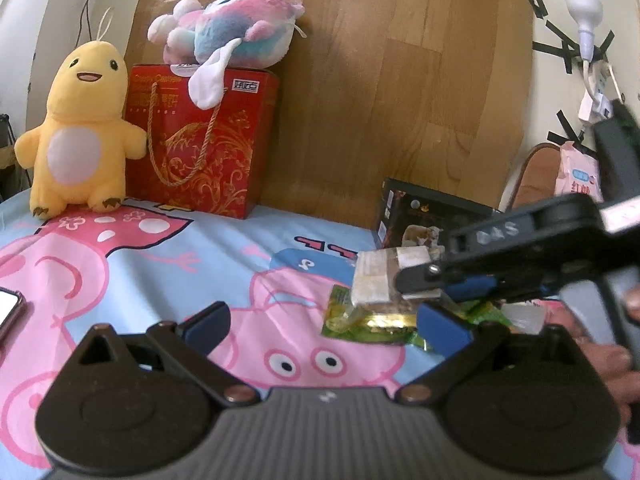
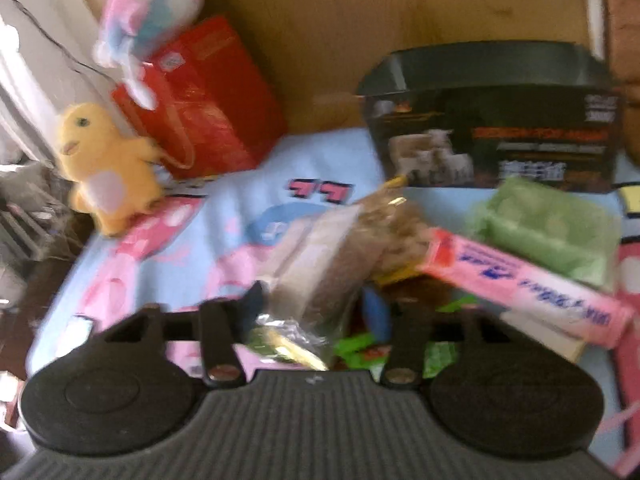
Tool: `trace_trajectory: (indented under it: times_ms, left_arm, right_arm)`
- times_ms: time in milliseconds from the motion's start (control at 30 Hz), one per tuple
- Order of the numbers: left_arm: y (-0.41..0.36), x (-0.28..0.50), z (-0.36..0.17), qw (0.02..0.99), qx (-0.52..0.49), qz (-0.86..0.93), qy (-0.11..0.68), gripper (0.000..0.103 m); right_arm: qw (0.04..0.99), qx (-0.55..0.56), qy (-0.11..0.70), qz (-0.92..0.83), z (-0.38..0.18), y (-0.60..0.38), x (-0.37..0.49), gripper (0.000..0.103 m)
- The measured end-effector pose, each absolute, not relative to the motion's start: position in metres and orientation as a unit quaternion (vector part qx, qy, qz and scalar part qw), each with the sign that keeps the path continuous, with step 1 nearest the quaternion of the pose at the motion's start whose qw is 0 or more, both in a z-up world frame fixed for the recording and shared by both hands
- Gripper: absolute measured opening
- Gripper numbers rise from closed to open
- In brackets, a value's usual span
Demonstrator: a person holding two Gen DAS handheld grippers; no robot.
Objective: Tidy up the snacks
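A clear packet of brown and pale snack bars (image 1: 380,280) hangs just above the sheet, and my right gripper (image 1: 426,292) is shut on it from the right. In the blurred right wrist view the same packet (image 2: 320,256) sits between the pads of the right gripper (image 2: 314,308). Under it lies a green and gold wrapped snack (image 1: 368,322). My left gripper (image 1: 326,324) stands open low over the sheet with nothing between its fingers; its right fingertip is close to the green and gold snack.
A black box (image 2: 496,136) stands at the back, with a pink pack (image 2: 520,284) and a green bag (image 2: 548,232) in front. A red gift bag (image 1: 200,144), a yellow plush (image 1: 80,128) and a pink-blue plush (image 1: 228,28) fill the back left. A phone (image 1: 8,308) lies at the left edge.
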State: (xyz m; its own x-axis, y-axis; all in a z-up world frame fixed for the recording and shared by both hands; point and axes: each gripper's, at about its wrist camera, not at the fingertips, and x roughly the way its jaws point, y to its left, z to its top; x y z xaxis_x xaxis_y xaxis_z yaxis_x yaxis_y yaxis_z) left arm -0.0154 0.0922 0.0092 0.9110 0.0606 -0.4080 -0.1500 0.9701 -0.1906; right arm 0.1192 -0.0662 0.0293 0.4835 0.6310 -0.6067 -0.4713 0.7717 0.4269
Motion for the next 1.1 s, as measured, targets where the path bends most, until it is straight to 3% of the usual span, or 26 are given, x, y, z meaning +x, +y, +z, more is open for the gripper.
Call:
trace_trajectory:
  times_ms: [200,400,500,600,667,733,800,1100]
  left_arm:
    - [0.099,-0.017,0.01,0.971,-0.128,0.055,0.196,0.103]
    - [0.106,-0.016,0.01,0.967,-0.15,0.054,0.197,0.103]
    - [0.107,-0.017,0.01,0.967,-0.151,0.05,0.197,0.103]
    - [0.109,-0.02,0.01,0.967,-0.158,0.041,0.194,0.103]
    - [0.114,-0.02,0.009,0.964,-0.173,0.03,0.198,0.103]
    - [0.124,-0.022,0.007,0.957,-0.199,0.026,0.21,0.103]
    - [0.136,-0.027,0.004,0.947,-0.226,0.027,0.226,0.102]
    - [0.141,-0.036,0.014,0.934,-0.224,-0.031,0.277,0.1]
  right_arm:
    - [0.885,0.047,0.337,0.318,0.057,-0.098,0.083,0.04]
    - [0.904,-0.189,0.245,0.295,0.08,-0.115,0.024,0.039]
    - [0.874,-0.319,0.202,0.307,0.06,-0.102,-0.01,0.039]
    - [0.845,-0.379,0.149,0.348,0.04,-0.089,-0.04,0.042]
    - [0.832,-0.375,0.149,0.381,0.037,-0.081,-0.048,0.044]
    - [0.824,-0.345,0.172,0.415,0.037,-0.077,-0.048,0.061]
    - [0.823,-0.308,0.191,0.438,0.04,-0.083,-0.044,0.067]
    - [0.861,-0.085,0.302,0.399,0.039,-0.147,-0.011,0.07]
